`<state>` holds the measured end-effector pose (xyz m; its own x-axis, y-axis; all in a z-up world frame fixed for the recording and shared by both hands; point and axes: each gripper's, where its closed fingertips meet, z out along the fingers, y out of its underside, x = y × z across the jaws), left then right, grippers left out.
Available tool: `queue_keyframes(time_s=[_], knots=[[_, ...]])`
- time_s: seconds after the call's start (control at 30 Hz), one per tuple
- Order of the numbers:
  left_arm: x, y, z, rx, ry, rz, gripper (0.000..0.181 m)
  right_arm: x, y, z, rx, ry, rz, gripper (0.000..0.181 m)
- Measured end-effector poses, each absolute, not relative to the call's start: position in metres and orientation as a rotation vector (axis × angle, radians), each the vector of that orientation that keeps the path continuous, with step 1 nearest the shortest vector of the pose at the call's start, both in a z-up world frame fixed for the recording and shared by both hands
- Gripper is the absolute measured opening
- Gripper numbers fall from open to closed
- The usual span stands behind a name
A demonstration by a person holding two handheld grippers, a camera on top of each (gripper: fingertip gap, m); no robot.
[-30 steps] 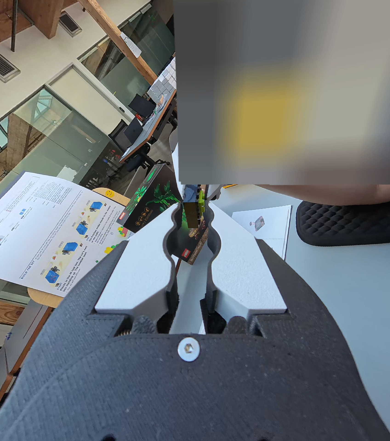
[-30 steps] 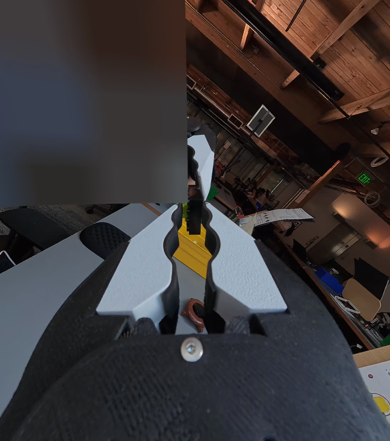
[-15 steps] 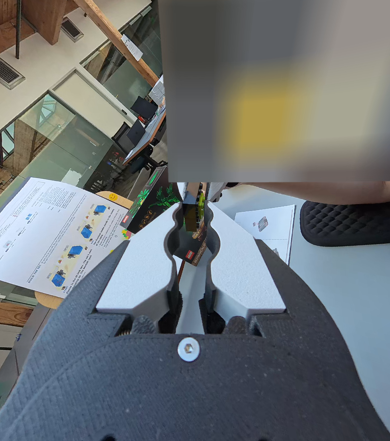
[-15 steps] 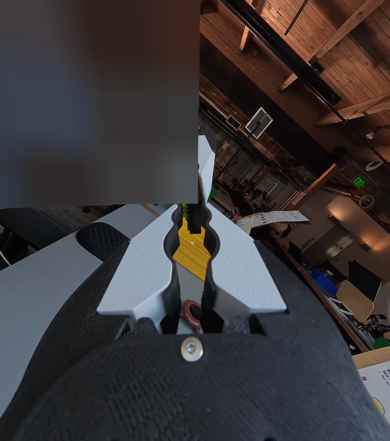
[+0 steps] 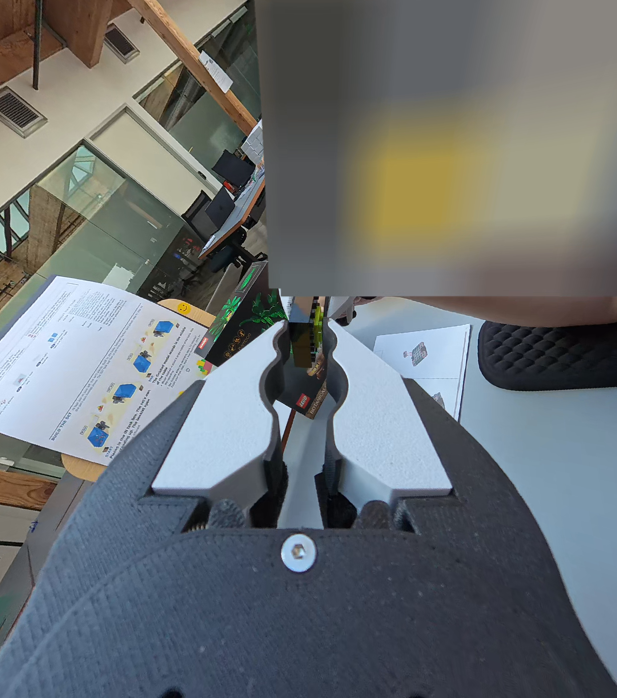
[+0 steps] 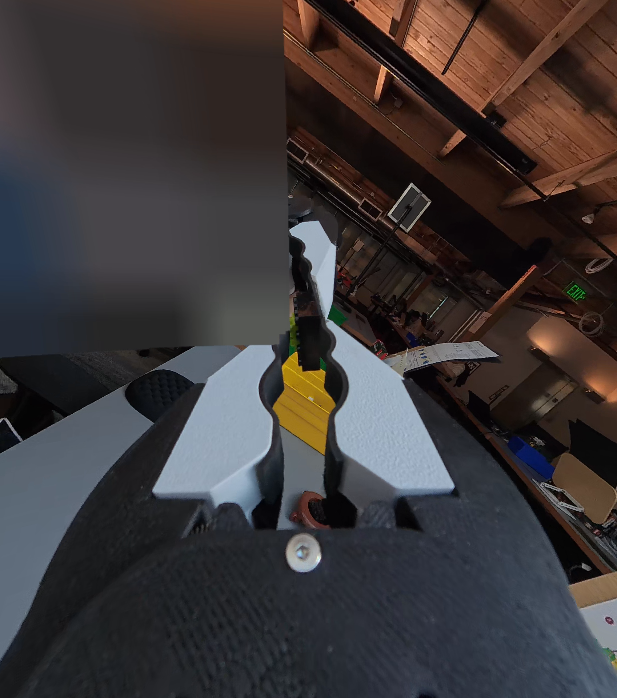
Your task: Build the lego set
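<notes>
Black and lime bricks [image 5: 305, 340] sit pinched upright at centre frame between the nearly closed left tool [image 5: 306, 332] and the right tool [image 6: 305, 349], which meets them head-on above the grey table [image 5: 563, 472].

Open-plan office — desks [image 5: 237, 211], glass partitions [image 5: 110, 211]

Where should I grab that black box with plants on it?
Its top edge, from above, clamping across the thin depth: the black box appears to stand upright on the table, and its front face looks too wide to span.
</notes>
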<state>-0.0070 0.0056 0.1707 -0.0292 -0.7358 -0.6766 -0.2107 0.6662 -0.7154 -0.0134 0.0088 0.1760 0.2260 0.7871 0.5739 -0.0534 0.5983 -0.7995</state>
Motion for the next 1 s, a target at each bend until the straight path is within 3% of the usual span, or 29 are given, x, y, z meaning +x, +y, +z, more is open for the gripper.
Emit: queue_keyframes(time_s=[1.0], knots=[[-0.0026,0.0068,0.1663,-0.813,1.607,-0.471,0.014,-0.0096,0.0103,0.17,-0.812,-1.251,0.623,0.013]])
